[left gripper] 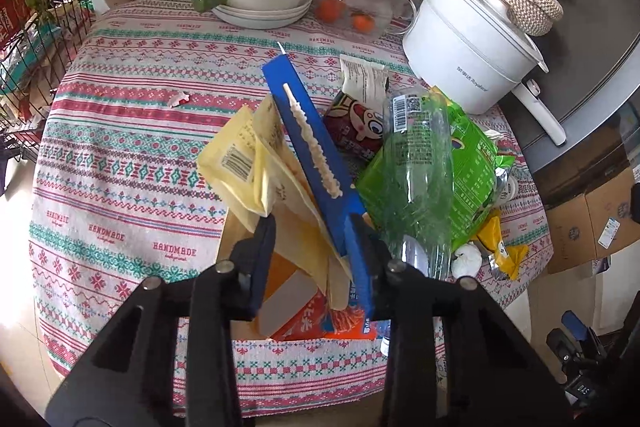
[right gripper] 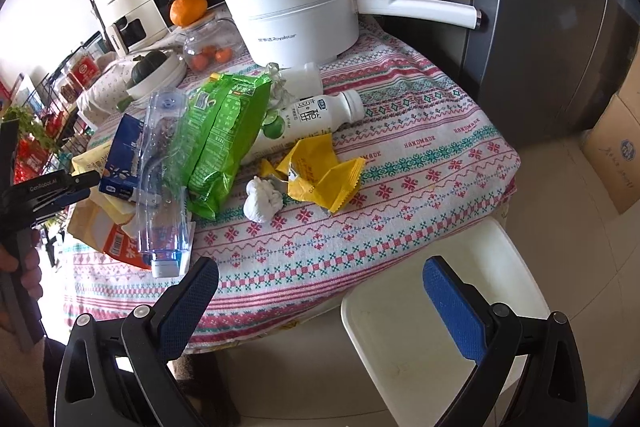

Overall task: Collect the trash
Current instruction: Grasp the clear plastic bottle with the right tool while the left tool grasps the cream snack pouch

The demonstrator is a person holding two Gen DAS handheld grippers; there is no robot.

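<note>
Orange carton [left gripper: 304, 315] between left gripper [left gripper: 316, 259] fingers: mostly hidden under yellow wrappers [left gripper: 256, 163] and blue packet [left gripper: 308, 139]. Clear bottle [left gripper: 420, 163] base lost behind right-hand finger. Whether fingers pinch blue packet: cannot tell. Right view: chair seat [right gripper: 400, 319] partly hidden behind right-hand finger.

bottle [right gripper: 164, 183] on wrappers, pot [right gripper: 298, 15] behind

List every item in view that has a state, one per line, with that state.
left gripper: shut on blue carton, with a pale yellow wrapper also between the fingers
right gripper: open, holding nothing, off the table edge
clear plastic bottle: crushed, lying down, cap on
white drink bottle: lying on its side, capped
green snack bag: crumpled
yellow wrapper: torn open
white tissue: balled up
white electric pot: lid on
</note>
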